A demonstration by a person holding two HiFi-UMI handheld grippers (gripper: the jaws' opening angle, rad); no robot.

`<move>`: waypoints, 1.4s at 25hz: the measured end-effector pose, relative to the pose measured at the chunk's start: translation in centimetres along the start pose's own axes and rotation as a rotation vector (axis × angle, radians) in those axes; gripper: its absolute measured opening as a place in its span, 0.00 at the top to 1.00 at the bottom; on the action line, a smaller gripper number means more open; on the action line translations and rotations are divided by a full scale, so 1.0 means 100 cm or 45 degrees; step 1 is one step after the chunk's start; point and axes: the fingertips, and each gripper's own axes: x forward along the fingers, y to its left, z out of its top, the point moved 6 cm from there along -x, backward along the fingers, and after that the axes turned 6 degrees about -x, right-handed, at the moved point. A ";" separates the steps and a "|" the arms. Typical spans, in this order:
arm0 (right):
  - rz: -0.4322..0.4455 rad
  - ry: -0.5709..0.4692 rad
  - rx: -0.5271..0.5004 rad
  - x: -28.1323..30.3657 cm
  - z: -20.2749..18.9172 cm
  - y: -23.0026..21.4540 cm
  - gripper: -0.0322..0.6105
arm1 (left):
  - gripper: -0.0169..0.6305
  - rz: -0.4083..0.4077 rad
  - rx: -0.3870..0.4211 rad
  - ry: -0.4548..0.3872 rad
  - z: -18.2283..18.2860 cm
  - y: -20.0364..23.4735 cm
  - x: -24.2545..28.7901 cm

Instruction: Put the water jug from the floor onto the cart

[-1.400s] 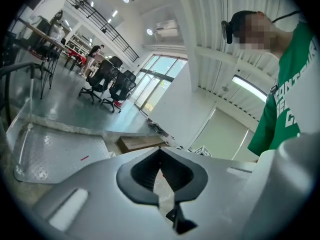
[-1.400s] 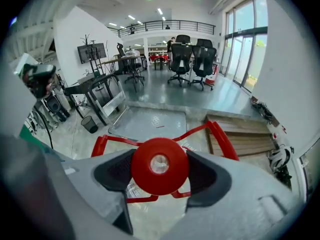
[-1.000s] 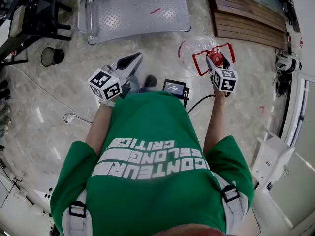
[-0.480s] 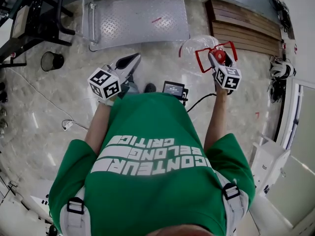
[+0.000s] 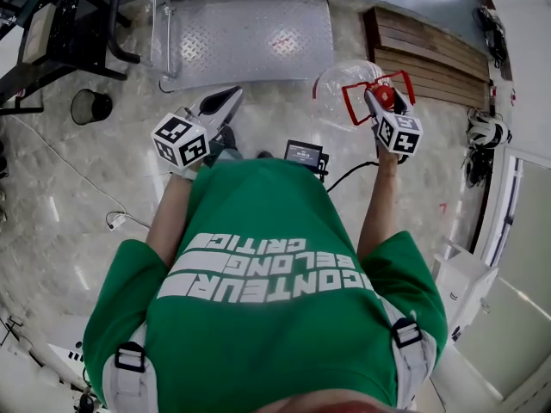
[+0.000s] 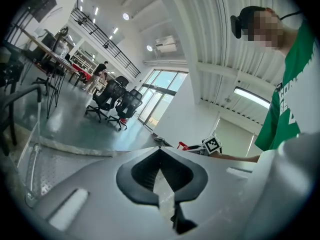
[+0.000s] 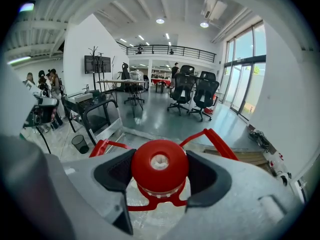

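Over marbled floor (image 5: 86, 179), near the steel cart (image 5: 245, 33), right gripper (image 5: 377, 101) clamps the water jug (image 5: 344, 84) by its red cap (image 5: 386, 98) (left gripper (image 5: 225, 101) closed, empty).

We take the head view from above the person's shoulders, looking steeply down at the floor, with the cart (image 5: 250, 37) at its top edge. The left gripper view rides close behind the left gripper (image 6: 161, 154) and faces over the cart deck into the room. The right gripper view sits tight on the water jug (image 7: 160, 159) cap. Head and right gripper views share the wastebasket (image 5: 90, 106).
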 end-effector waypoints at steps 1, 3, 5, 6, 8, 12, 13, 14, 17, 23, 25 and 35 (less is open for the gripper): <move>0.002 0.003 -0.005 0.004 0.004 0.003 0.49 | 0.95 0.003 -0.002 -0.005 0.003 0.005 -0.002; 0.005 0.010 -0.020 0.012 0.014 0.008 0.49 | 0.95 0.007 -0.011 -0.016 0.009 0.016 -0.006; 0.011 0.017 -0.035 0.021 0.024 0.016 0.49 | 0.95 0.009 -0.022 -0.023 0.014 0.028 -0.012; 0.014 0.020 -0.040 0.026 0.029 0.021 0.49 | 0.95 0.011 -0.025 -0.026 0.017 0.035 -0.015; 0.019 0.024 -0.045 0.036 0.040 0.031 0.49 | 0.95 0.012 -0.032 -0.032 0.025 0.049 -0.023; 0.027 0.020 -0.056 0.046 0.056 0.045 0.49 | 0.95 0.015 -0.038 -0.050 0.035 0.062 -0.035; 0.031 0.015 -0.057 0.047 0.059 0.047 0.49 | 0.95 0.016 -0.036 -0.051 0.036 0.063 -0.037; 0.035 0.011 -0.058 0.049 0.062 0.050 0.49 | 0.95 0.019 -0.034 -0.051 0.037 0.065 -0.039; 0.056 0.005 -0.065 0.055 0.069 0.059 0.49 | 0.95 0.036 -0.029 -0.058 0.042 0.070 -0.047; 0.112 0.016 -0.077 0.078 0.079 0.074 0.49 | 0.95 0.072 -0.045 -0.078 0.046 0.081 -0.054; 0.136 0.024 -0.089 0.087 0.081 0.079 0.49 | 0.95 0.085 -0.049 -0.075 0.046 0.083 -0.055; 0.255 0.067 -0.136 0.153 0.090 0.085 0.49 | 0.95 0.182 -0.054 -0.056 0.055 0.113 -0.039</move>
